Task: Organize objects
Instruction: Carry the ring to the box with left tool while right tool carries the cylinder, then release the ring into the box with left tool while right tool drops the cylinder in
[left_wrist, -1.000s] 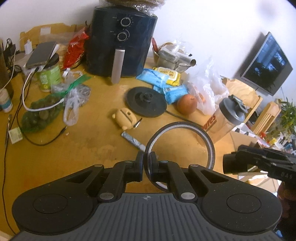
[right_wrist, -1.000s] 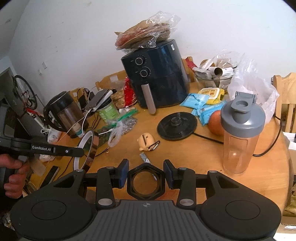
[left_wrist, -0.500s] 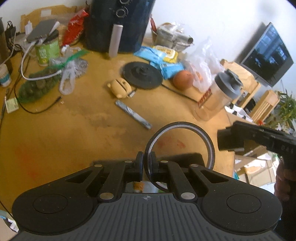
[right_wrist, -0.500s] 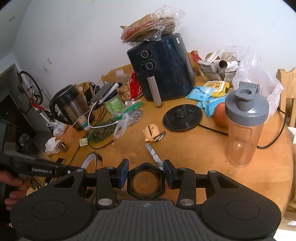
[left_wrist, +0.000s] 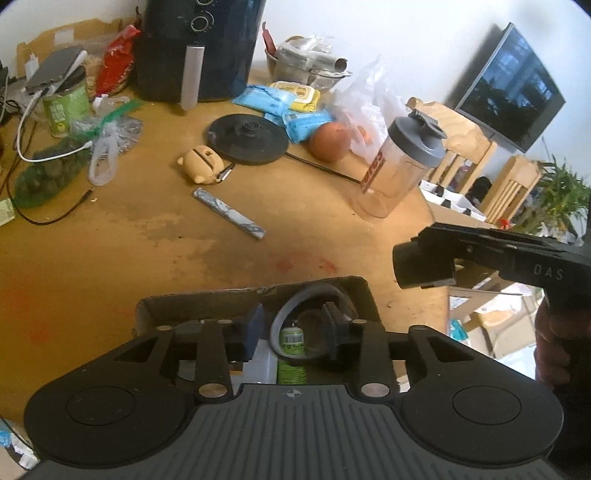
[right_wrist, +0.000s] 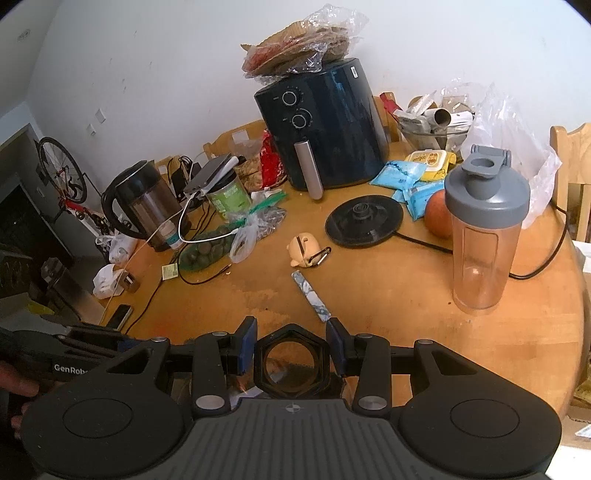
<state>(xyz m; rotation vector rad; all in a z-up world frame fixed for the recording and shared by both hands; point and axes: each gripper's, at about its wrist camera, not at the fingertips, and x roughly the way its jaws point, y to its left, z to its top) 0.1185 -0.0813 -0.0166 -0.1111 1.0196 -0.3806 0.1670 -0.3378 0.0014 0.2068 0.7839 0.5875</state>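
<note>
The left gripper (left_wrist: 291, 334) was over the box (left_wrist: 221, 301), jaws opening, the ring (left_wrist: 295, 299) loose between them and dropping in beside a green can (left_wrist: 291, 338). Next, I judge, it should lift clear. The right gripper (right_wrist: 291, 349) was clamped on a hex ring (right_wrist: 291, 365), probably bound for the box too. Ahead of it lay a stick (right_wrist: 310, 295), a bear case (right_wrist: 303, 249) and a shaker (right_wrist: 484, 236); nothing blocked the way.

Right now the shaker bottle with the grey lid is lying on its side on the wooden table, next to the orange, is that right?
Not quite. The shaker bottle with the grey lid is standing upright, not lying on its side. It is on the wooden table, next to the orange. The right wrist view shows this clearly.
</note>
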